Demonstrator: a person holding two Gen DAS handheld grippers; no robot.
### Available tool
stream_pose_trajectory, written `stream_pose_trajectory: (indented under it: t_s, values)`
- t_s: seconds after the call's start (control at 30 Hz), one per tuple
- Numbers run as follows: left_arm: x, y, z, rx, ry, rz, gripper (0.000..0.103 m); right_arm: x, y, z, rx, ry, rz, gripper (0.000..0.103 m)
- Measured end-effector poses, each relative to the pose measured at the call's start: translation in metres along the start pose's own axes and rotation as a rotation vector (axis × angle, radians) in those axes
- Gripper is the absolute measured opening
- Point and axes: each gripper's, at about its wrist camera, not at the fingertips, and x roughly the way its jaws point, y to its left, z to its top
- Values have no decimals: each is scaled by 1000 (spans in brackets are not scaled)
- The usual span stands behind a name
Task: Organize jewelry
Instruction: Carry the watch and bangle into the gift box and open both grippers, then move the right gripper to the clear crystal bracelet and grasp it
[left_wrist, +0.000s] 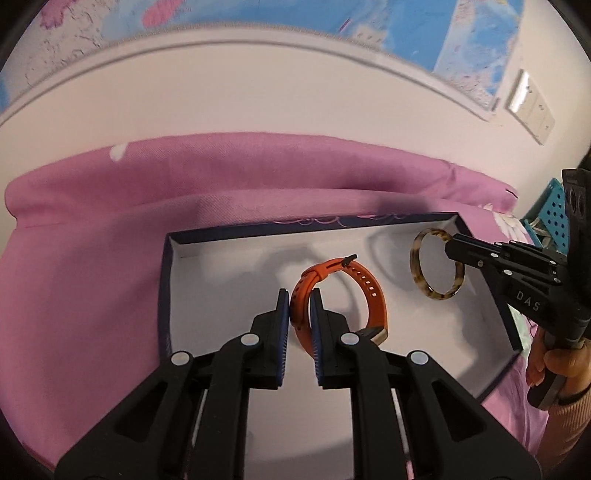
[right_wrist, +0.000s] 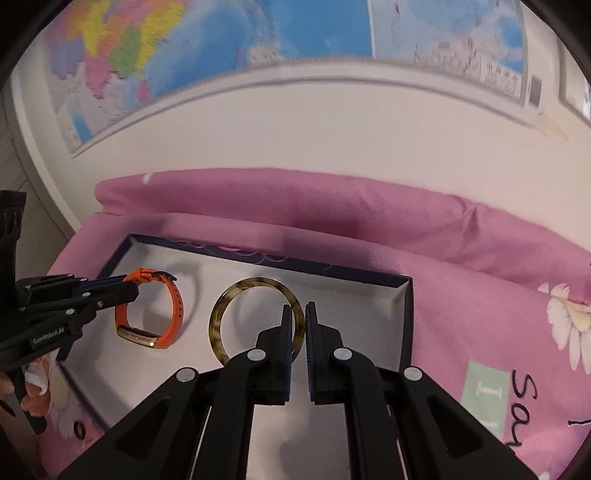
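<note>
Orange watch band pinched between left fingers, above box.

Both wrist cameras look steeply down, close over the shared white-lined box, each catching the other's claw.

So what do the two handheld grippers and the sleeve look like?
Both the left gripper and right gripper are angular matte black plastic with blue ribbed pads and round silver rivets. White lettering marks their sides. The sleeve is peach ribbed knit.
</note>
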Motion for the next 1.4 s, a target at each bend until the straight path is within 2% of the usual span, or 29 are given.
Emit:
stream_pose_trajectory:
  t_s: [0.13, 0.27, 0.37, 0.5, 0.57, 0.63, 0.73, 0.9, 0.93, 1.03, 1.27, 1.4]
  values:
    - [13, 2, 9, -10, 20, -4, 12, 16, -6, 7, 24, 44, -16, 6]
    - [24, 3, 16, -7, 43, 24, 11, 23, -7, 10, 41, 70, -27, 6]
    - [32, 3, 19, -11, 71, 33, 11, 23, -11, 10, 56, 68, -40, 10]
    - [27, 7, 19, -21, 61, 51, 33, 8, -5, 3, 38, 16, -46, 29]
    - [18, 9, 15, -20, 34, 53, 38, -8, 0, -3, 29, -19, -23, 33]
    - [-1, 8, 9, -10, -23, 58, 52, -26, 4, -10, 4, -55, 4, 43]
    - [-32, 0, -5, 45, -104, 83, 64, -58, 13, -29, -44, -98, 62, 54]
    - [-80, -18, -39, 142, -198, 74, 73, -88, 28, -67, -112, -101, 120, 54]
    - [-87, -18, -46, 148, -206, 64, 77, -92, 29, -75, -119, -94, 131, 54]
    - [-105, -25, -70, 178, -221, 43, 77, -99, 33, -100, -146, -69, 148, 54]
    - [-115, -35, -112, 194, -208, 26, 78, -106, 41, -142, -166, -16, 154, 53]
    - [-115, -39, -135, 190, -189, 30, 78, -106, 39, -156, -141, 1, 161, 45]
